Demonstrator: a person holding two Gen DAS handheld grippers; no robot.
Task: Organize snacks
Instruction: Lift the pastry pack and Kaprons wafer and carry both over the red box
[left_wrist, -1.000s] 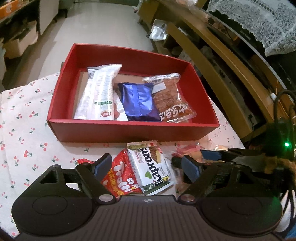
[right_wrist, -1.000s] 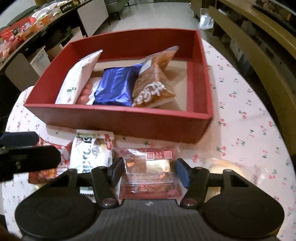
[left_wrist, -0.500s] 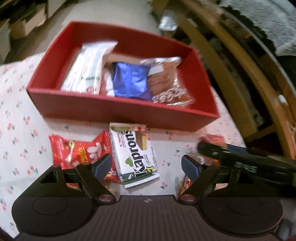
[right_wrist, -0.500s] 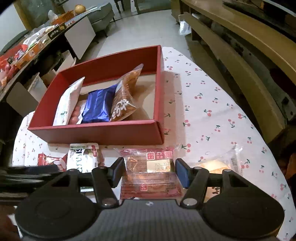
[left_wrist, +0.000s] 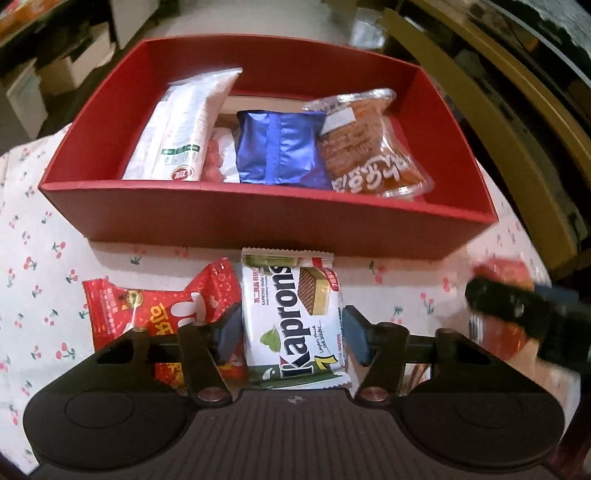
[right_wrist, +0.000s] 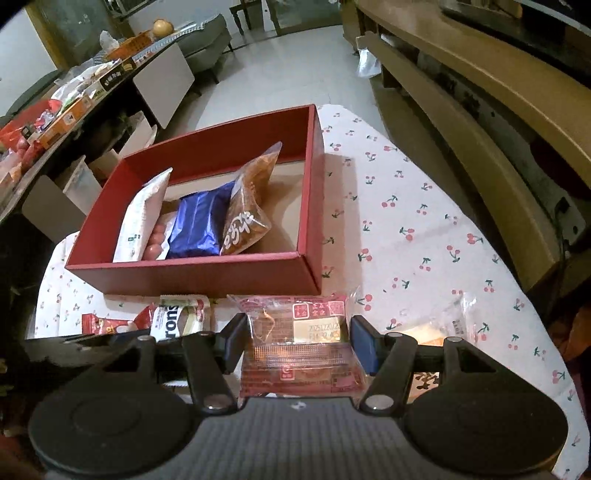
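A red box (left_wrist: 258, 221) holds a white packet (left_wrist: 184, 125), a blue packet (left_wrist: 280, 151) and a brown cake packet (left_wrist: 365, 158). My left gripper (left_wrist: 290, 328) has its jaws on both sides of a white Kaprons wafer pack (left_wrist: 295, 321) on the cloth, shut on it. A red snack bag (left_wrist: 159, 306) lies beside it. My right gripper (right_wrist: 297, 341) is shut on a pink clear-wrapped pastry (right_wrist: 299, 347), raised in front of the box (right_wrist: 192, 273). The right gripper shows blurred at the left view's right edge (left_wrist: 517, 306).
The table has a white cherry-print cloth (right_wrist: 424, 229). A clear-wrapped snack (right_wrist: 443, 325) lies right of my right gripper. A wooden bench (right_wrist: 480, 110) runs along the right. A cluttered counter (right_wrist: 74, 96) stands at the far left.
My left gripper moved forward over the Kaprons pack and closed on it. My right gripper rose and pulled back with the pastry, so the box looks farther off.
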